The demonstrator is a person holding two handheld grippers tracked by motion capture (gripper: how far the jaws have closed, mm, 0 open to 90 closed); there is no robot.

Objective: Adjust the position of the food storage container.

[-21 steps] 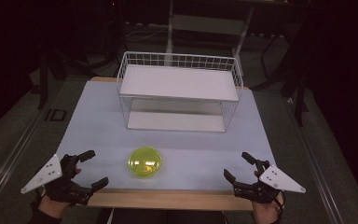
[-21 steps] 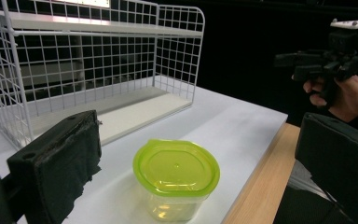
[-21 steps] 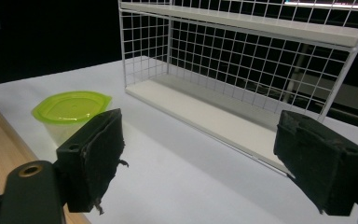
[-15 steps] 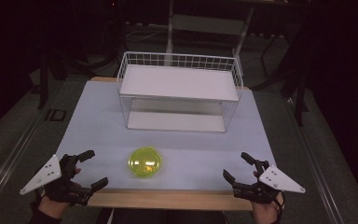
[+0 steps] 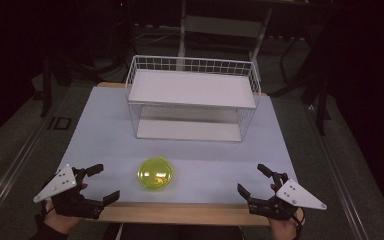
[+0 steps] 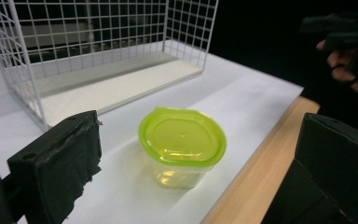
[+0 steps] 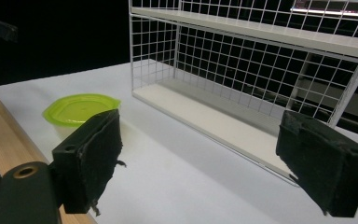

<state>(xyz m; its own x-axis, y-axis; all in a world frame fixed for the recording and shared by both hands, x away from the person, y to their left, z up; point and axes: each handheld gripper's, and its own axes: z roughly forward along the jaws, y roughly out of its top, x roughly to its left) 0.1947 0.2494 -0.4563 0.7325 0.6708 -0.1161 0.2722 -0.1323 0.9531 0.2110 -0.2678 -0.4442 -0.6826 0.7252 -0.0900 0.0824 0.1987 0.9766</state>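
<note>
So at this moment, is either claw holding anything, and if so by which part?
Nothing is held. The left claw and right claw are both open near the table's front edge, either side of the green-lidded container, touching nothing.

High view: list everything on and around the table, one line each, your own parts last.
container: one, clear with a yellow-green lid, near the front edge of the mat, lid on.
rack: one, white wire with two white shelves, at the back of the mat, both shelves bare.
mat: one, pale grey-white, covering the table.
table: one, light wood, its front edge showing.
left gripper: one, black, front left corner, jaws open, holding nothing.
right gripper: one, black, front right corner, jaws open, holding nothing.
</note>
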